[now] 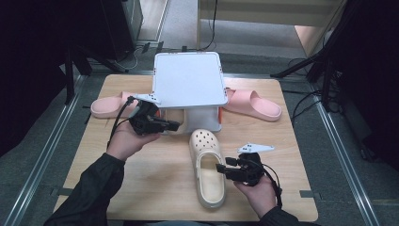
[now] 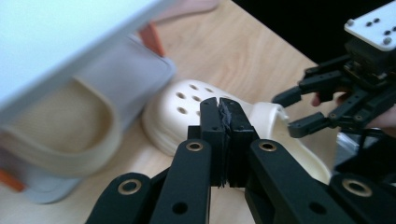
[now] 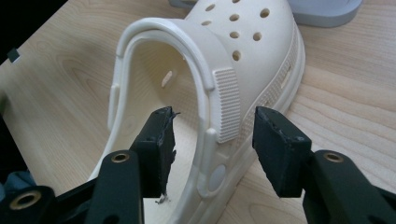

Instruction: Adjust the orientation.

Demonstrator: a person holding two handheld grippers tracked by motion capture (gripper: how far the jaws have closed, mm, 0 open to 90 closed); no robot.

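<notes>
A cream clog (image 1: 207, 165) with holes in its toe lies on the wooden table, toe pointing away from me. My right gripper (image 1: 219, 168) is open at its right side. In the right gripper view (image 3: 215, 116) one jaw sits inside the clog (image 3: 210, 60) and the other outside, with the side wall and heel strap between them and the pads clear of both. My left gripper (image 1: 177, 125) hangs shut and empty above the table, left of the clog's toe. Its closed jaws (image 2: 223, 112) point over the clog (image 2: 187, 112) toward the right gripper (image 2: 292, 112).
A white two-level rack (image 1: 188, 77) stands at the back middle, with another cream clog (image 2: 60, 126) under its top board. A pink slide (image 1: 110, 106) lies left of the rack and another pink slide (image 1: 254, 104) right of it. Bare table (image 1: 155, 188) lies in front.
</notes>
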